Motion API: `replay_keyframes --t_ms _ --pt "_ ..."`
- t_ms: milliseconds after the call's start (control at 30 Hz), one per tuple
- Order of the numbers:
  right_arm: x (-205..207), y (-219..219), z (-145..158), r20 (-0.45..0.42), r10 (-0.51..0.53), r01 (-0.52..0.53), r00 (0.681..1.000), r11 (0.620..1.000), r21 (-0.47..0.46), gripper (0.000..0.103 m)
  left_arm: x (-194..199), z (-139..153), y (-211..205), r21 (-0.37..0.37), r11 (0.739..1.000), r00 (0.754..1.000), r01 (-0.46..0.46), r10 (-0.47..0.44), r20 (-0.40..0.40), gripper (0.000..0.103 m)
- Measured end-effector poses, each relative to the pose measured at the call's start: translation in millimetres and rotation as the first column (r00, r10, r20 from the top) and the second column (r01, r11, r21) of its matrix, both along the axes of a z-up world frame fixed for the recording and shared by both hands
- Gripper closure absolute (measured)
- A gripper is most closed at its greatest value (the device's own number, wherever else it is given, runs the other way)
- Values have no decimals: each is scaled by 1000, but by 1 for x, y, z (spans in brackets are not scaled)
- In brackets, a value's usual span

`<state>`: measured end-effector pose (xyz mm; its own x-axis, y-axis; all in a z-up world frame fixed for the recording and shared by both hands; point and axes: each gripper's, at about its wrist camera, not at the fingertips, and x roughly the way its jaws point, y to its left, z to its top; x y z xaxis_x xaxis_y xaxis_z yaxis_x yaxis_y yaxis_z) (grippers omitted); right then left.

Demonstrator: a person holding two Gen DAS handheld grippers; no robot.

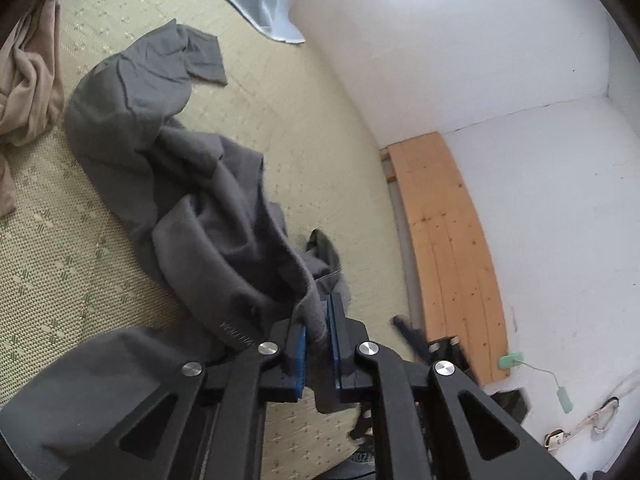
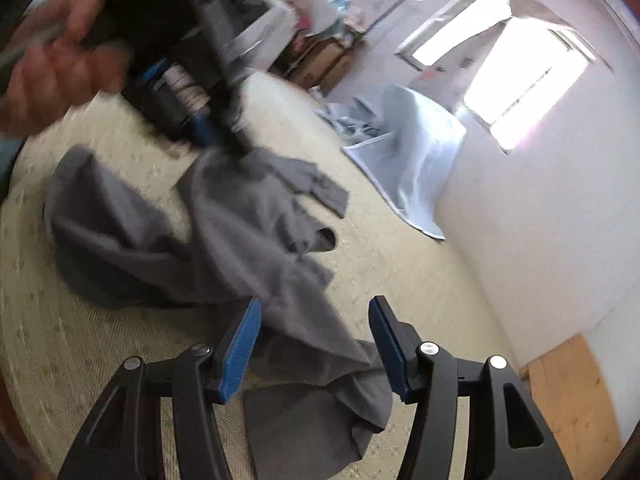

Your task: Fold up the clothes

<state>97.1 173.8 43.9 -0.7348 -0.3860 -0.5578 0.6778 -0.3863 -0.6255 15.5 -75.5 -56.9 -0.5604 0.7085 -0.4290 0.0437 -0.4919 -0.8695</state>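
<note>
- Grey garment (image 1: pixel 168 184): a crumpled grey piece of clothing lies spread on the woven straw mat (image 1: pixel 60 280), one part lifted off it in a peak.
- The left gripper (image 1: pixel 318 344) has its blue pads pressed together on a fold of the grey garment, at the top of that raised peak.
- Small pale lettering shows on the garment just left of the left gripper; it is upside down and too blurred to read.
- The right gripper (image 2: pixel 314 344) stands with its jaws well apart above a lower edge of the grey garment; cloth shows between the pads, but neither pad touches it.
- In the right wrist view, a blurred hand (image 2: pixel 52 64) grips the left gripper's body above the garment's far side.
- A beige cloth (image 1: pixel 28 80) lies bunched left of the garment.
- A pale blue sheet (image 2: pixel 408 160) lies beyond the garment, by the white wall.
- A wooden board (image 1: pixel 448 248) leans against the wall right of the garment.
</note>
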Motion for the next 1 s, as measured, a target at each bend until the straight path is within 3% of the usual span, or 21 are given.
replay_keyframes --t_ms 100,300,467,533,767,833,867,1000 --pt "7 -7 -10 -7 27 -27 1000 998 57 43 2 3 -5 15 1000 1000 -4 4 -10 94" --pt "12 -17 -12 -94 31 -24 995 997 78 46 -2 12 0 3 1000 999 10 -9 -30 94" --pt "7 -21 -10 -151 6 8 989 996 91 56 -3 11 -2 -3 1000 999 9 -9 -32 94" --pt "5 -22 -10 -170 -5 22 985 995 100 65 -2 12 -4 -1 1000 999 8 -8 -32 94" --pt "9 -34 -12 -184 27 -6 982 994 111 69 0 13 -3 -9 1000 999 24 -24 -36 94" --pt "8 -37 -12 -174 27 -8 984 994 108 89 1 13 -2 -10 1000 999 26 -26 -38 94" --pt "6 -39 -13 -169 21 -2 985 994 111 94 1 12 -2 -11 1000 999 26 -27 -38 94" --pt "4 -35 -12 -147 -27 40 989 996 85 99 1 12 -2 -11 999 999 31 -31 -36 94"
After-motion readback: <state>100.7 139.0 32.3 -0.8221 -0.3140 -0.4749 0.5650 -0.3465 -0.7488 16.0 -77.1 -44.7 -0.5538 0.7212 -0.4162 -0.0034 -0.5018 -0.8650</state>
